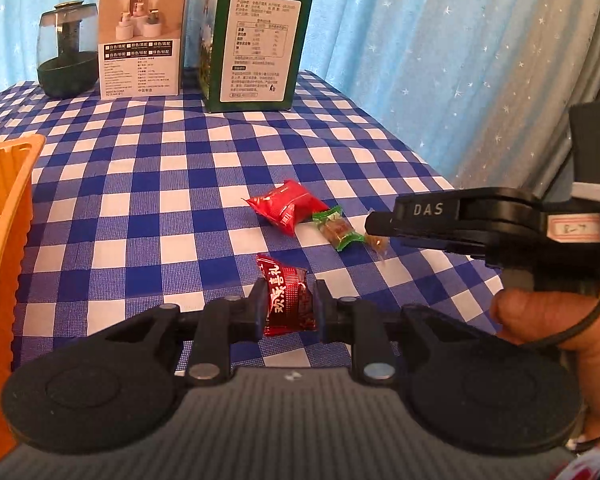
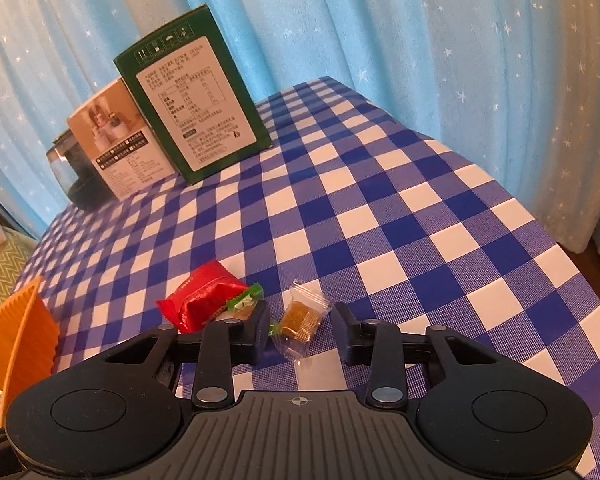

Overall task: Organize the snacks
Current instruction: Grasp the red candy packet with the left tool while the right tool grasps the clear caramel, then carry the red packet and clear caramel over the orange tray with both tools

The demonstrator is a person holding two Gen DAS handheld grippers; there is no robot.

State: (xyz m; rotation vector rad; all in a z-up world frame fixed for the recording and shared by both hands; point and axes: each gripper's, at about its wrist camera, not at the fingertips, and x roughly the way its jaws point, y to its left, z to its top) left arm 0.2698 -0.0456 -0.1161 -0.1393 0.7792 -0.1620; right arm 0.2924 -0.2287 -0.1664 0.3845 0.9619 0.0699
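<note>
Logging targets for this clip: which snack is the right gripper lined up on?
On the blue checked tablecloth, find the snack cluster near the front edge. The clear-wrapped candy is rightmost, between the open right gripper's fingers; unlike the red packet and green-wrapped candy, its wrapper is transparent, showing an amber square.

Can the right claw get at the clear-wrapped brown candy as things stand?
Probably yes. The right claw is open with the brown candy lying between its fingers on the tablecloth; only the green-wrapped candy sits close by one finger.

Dark-red candy (image 1: 290,300) pinched upright; red packet (image 1: 286,206), green-wrapped sweet (image 1: 336,228), clear-wrapped brown sweet (image 2: 300,320) lie clustered.
</note>
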